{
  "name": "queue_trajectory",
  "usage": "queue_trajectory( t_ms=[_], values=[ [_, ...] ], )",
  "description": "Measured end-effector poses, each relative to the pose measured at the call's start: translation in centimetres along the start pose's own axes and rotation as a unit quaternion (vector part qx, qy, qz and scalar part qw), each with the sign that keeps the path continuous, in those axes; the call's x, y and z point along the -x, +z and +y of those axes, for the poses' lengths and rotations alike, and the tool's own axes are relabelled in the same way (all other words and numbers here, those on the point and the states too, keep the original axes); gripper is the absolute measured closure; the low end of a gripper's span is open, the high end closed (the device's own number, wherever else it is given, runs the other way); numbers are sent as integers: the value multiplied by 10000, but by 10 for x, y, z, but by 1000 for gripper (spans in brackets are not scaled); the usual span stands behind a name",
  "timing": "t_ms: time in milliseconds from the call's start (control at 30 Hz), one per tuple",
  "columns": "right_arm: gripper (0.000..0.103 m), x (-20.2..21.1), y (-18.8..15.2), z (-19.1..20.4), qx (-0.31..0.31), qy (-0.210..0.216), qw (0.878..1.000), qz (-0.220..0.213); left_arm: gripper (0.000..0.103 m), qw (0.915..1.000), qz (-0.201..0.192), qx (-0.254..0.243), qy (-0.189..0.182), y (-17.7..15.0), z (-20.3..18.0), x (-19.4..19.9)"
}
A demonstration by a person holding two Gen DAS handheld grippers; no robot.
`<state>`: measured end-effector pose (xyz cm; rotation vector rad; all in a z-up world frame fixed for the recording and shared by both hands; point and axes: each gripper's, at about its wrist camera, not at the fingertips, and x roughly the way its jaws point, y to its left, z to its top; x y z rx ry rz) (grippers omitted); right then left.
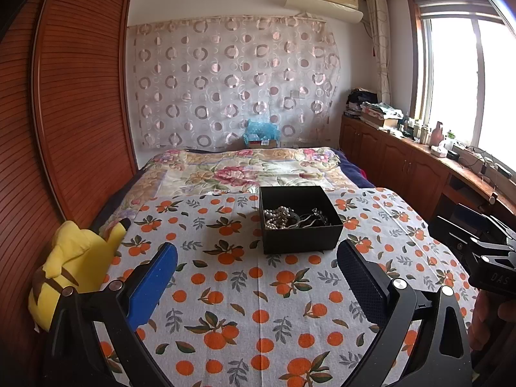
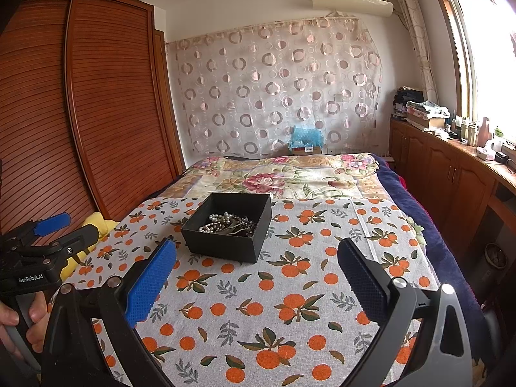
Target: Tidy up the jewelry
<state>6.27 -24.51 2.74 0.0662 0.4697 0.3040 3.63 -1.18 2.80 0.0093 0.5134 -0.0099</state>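
Observation:
A black open box [image 1: 300, 237] [image 2: 225, 245] stands on the orange-print cloth [image 1: 245, 306] [image 2: 290, 306] on the bed. Inside lies a tangle of jewelry: a pearl strand [image 1: 277, 217] [image 2: 217, 221] and dark metal pieces [image 1: 314, 219] [image 2: 245, 225]. My left gripper [image 1: 258, 258] is open with nothing between its blue pads, a little short of the box and over the cloth. My right gripper [image 2: 258, 251] is also open and holds nothing, with the box ahead and to its left. Each view shows the other gripper's body at its edge: the right one [image 1: 487, 258], the left one [image 2: 42, 242].
A yellow plush toy [image 1: 74, 264] [image 2: 96, 225] lies at the bed's left edge beside the slatted wooden wardrobe [image 1: 80, 96]. A floral quilt [image 1: 245, 171] covers the far half of the bed. Cluttered wooden cabinets [image 1: 403, 158] run under the window on the right. A hand [image 2: 19, 319] grips the left tool's handle.

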Motion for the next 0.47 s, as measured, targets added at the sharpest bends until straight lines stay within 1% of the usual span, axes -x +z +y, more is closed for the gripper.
queue_trajectory(
  t_ms=[467],
  values=[
    [2, 0, 0, 0, -2, 2, 10000, -3, 7, 10000, 21, -6, 10, 0, -2, 1]
  ],
)
